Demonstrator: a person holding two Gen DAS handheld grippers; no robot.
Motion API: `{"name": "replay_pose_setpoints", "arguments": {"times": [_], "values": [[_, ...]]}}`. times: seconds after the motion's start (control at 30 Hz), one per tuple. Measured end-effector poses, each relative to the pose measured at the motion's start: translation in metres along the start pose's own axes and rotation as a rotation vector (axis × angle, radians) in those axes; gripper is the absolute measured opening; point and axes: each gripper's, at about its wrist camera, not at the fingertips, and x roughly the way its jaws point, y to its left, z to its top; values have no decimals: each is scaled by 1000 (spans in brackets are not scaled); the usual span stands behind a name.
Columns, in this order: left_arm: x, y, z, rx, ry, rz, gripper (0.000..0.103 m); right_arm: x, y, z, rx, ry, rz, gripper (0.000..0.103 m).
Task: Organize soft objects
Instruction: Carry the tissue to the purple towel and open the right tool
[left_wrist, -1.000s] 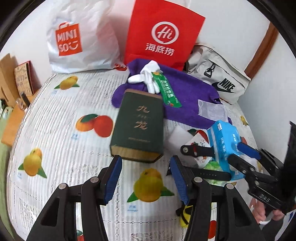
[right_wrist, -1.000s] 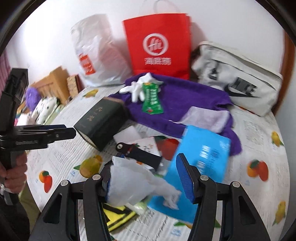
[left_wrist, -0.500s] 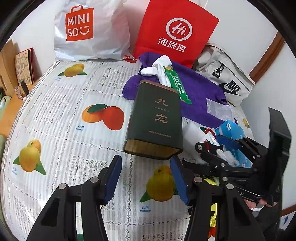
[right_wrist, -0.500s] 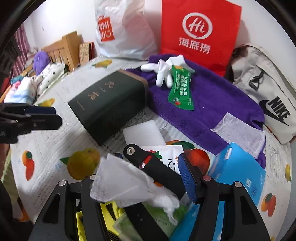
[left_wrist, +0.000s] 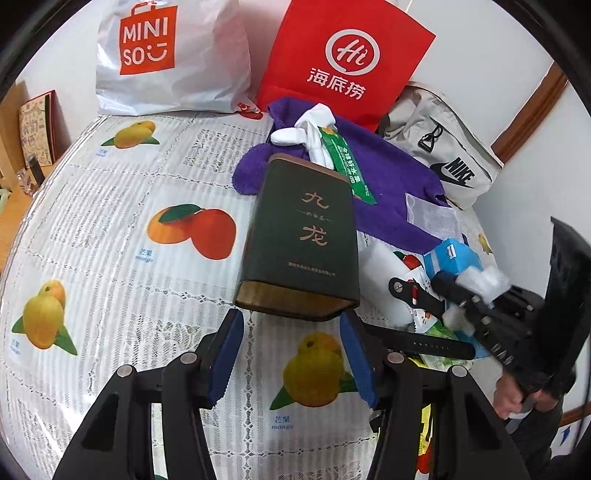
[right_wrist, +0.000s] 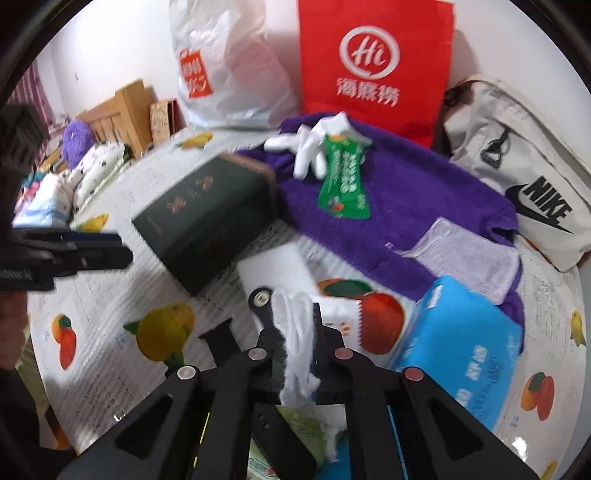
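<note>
The right gripper (right_wrist: 295, 332) has snapped shut on the white tissue (right_wrist: 295, 343) that hung loose between its jaws a second ago. The left gripper (left_wrist: 291, 354) has crept up to the dark green box (left_wrist: 301, 236).

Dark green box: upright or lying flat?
Lying flat. The dark green box rests on its broad side on the tablecloth, lettered face up.

White wall (left_wrist: 461, 33) behind, evenly lit. Brown wooden trim (left_wrist: 532, 110) runs diagonally at right, possibly a door frame, edge distorted. Table surface covered with white lace-pattern fruit-print cloth (left_wrist: 110, 229). Left of it, light wooden furniture (right_wrist: 122, 107) against the wall; striped reddish curtain (right_wrist: 31, 88) at far left.
</note>
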Motion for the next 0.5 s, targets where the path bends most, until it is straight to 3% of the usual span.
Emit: {"name": "replay_pose_setpoints", "arguments": {"times": [0.2,0.5], "values": [[3,-2,4,4,6,-3,52,-15,-26,19,74,-66,31,6],[8,3,15,-7,18,14,53,10,-102,59,168,-87,-119,8]]}}
